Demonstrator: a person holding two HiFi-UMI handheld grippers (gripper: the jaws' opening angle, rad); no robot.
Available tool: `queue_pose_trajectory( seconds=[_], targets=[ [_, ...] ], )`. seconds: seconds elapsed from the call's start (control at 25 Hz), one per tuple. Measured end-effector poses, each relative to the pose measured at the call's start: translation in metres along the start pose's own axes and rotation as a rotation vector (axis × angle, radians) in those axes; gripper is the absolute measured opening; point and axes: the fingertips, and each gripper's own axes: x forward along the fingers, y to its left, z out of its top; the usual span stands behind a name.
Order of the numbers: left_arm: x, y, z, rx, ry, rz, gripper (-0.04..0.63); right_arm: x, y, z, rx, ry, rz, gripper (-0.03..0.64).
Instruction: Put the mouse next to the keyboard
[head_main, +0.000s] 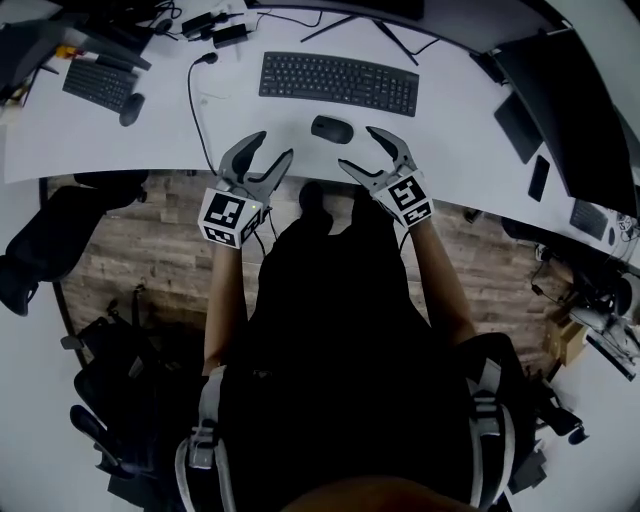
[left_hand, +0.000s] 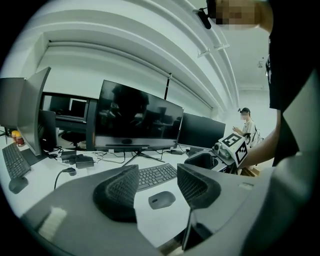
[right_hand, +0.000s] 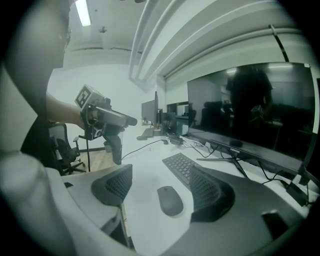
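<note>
A dark grey mouse (head_main: 332, 129) lies on the white desk (head_main: 120, 150), just in front of the black keyboard (head_main: 338, 82) and a little apart from it. My left gripper (head_main: 268, 152) hovers at the desk's near edge, left of the mouse, jaws open and empty. On the other side, my right gripper (head_main: 366, 148) is likewise open with nothing in it, just right of the mouse. In the left gripper view the mouse (left_hand: 162, 200) shows between the jaws, ahead of them, with the keyboard (left_hand: 156, 175) beyond. The right gripper view has the mouse (right_hand: 170, 200) between its open jaws too, beside the keyboard (right_hand: 182, 167).
A second keyboard (head_main: 100, 84) and mouse (head_main: 131, 108) sit at the desk's far left. A cable (head_main: 196, 105) runs across the desk left of my left gripper. Monitors (left_hand: 137, 121) stand behind the keyboard. A chair (head_main: 45, 235) stands at left. Another person (left_hand: 247, 127) is in the background.
</note>
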Motion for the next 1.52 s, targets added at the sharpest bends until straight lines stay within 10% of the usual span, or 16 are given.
queue_pose_trajectory(
  seconds=[1.52],
  targets=[
    [0.005, 0.015, -0.033, -0.055, 0.058, 0.186, 0.227, 0.096, -0.013, -0.071, -0.086, 0.105, 0.278, 0.357]
  ],
)
